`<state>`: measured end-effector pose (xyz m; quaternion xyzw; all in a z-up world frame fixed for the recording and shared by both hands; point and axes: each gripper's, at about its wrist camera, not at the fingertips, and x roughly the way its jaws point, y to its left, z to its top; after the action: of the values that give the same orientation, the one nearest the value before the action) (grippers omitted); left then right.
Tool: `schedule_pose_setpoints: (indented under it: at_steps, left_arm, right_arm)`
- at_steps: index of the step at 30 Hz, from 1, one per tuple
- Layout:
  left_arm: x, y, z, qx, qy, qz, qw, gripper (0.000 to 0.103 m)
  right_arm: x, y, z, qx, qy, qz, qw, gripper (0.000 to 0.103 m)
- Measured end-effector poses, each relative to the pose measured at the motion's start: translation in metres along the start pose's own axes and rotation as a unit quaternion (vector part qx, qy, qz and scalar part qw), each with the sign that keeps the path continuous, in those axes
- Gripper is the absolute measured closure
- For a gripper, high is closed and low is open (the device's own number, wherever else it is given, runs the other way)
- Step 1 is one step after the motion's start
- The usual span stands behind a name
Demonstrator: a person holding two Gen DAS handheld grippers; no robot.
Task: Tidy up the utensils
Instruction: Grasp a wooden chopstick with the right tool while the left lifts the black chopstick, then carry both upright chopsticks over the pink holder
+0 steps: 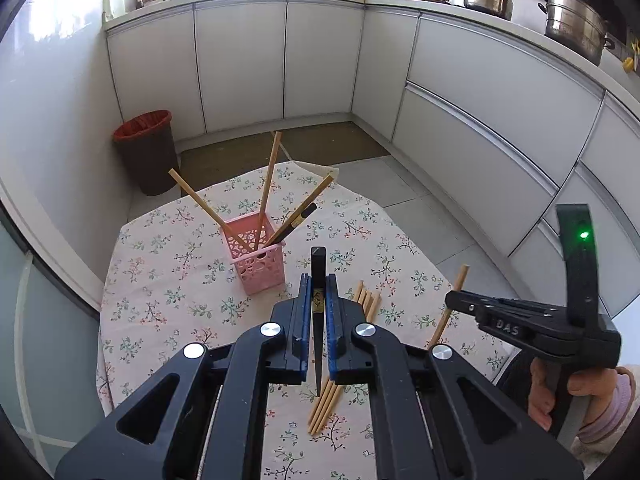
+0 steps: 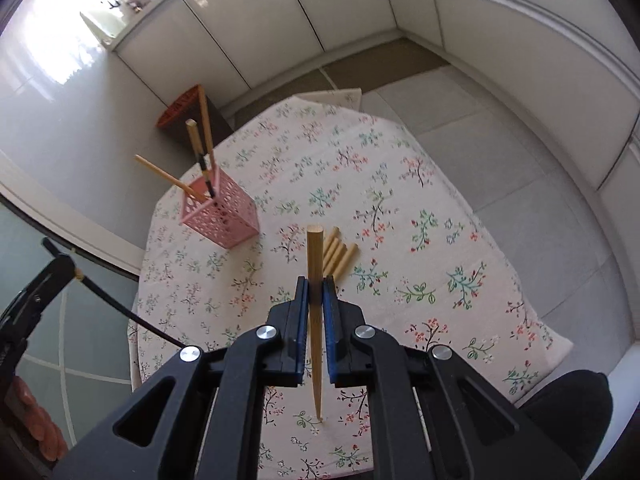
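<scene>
A pink perforated holder [image 1: 258,258] stands on the floral tablecloth [image 1: 160,300] with several chopsticks leaning in it; it also shows in the right wrist view [image 2: 220,214]. My left gripper [image 1: 319,280] is shut on a black chopstick [image 1: 318,276], held above the table right of the holder. My right gripper [image 2: 315,284] is shut on a wooden chopstick [image 2: 315,256], raised above the cloth; it shows at the right of the left wrist view [image 1: 454,300]. Several loose wooden chopsticks [image 2: 340,254] lie on the cloth beneath, also seen in the left wrist view [image 1: 368,300].
A brown bin with a red rim [image 1: 146,152] stands on the floor beyond the table's far left. White cabinets [image 1: 240,64] line the back and right. Pots [image 1: 572,24] sit on the counter. The table's far edge [image 1: 312,166] has a folded cloth corner.
</scene>
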<state>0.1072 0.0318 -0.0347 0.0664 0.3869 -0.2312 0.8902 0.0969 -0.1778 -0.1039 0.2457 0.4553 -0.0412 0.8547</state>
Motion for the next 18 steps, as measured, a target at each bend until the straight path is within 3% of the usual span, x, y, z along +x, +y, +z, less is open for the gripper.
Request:
schedule_pose_setpoints:
  at_steps: [11, 18]
  left_arm:
    - [-0.029, 0.013, 0.025, -0.036, -0.052, 0.008, 0.9979, 0.097]
    - [-0.042, 0.038, 0.058, -0.099, -0.113, 0.043, 0.9878, 0.097]
  right_arm:
    - [-0.078, 0.043, 0.038, -0.063, -0.104, 0.024, 0.992, 0.095]
    - [-0.096, 0.065, 0.066, -0.079, -0.13, 0.058, 0.987, 0.095]
